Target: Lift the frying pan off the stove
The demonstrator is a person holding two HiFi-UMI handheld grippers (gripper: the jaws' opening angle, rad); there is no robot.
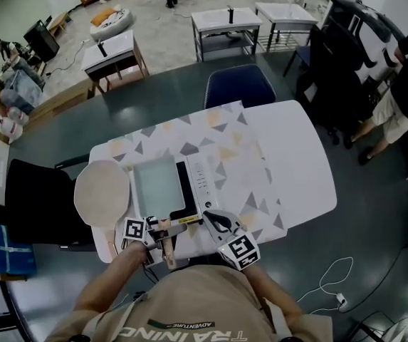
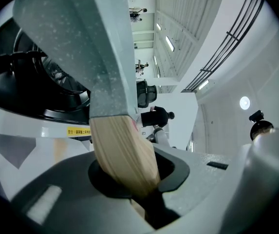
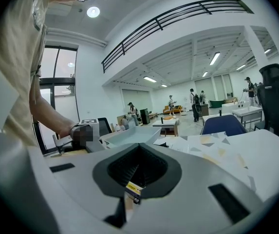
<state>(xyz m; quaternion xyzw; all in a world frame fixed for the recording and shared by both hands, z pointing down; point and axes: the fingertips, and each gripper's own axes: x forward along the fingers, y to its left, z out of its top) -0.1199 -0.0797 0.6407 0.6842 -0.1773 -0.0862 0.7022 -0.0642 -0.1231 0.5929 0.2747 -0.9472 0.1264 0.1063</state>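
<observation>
A square grey frying pan [image 1: 157, 184] sits over the white table stove [image 1: 202, 184]. Its wooden handle [image 1: 167, 245] points toward me. My left gripper [image 1: 161, 228] is shut on that handle [image 2: 123, 152]. In the left gripper view the pan's grey wall [image 2: 76, 43] rises tilted above the black burner [image 2: 42, 94]. My right gripper [image 1: 213, 221] lies at the stove's front right edge. Its jaws [image 3: 132, 182] stand almost together, with the stove's yellow-labelled edge [image 3: 133, 187] in the narrow slit. The pan [image 3: 132, 135] shows just beyond them.
A round wooden board [image 1: 102, 193] lies left of the stove on the white table [image 1: 300, 169] with its triangle-patterned cloth [image 1: 211, 137]. A blue chair [image 1: 239, 85] stands at the far side. A dark chair [image 1: 36, 198] stands left. People stand farther off.
</observation>
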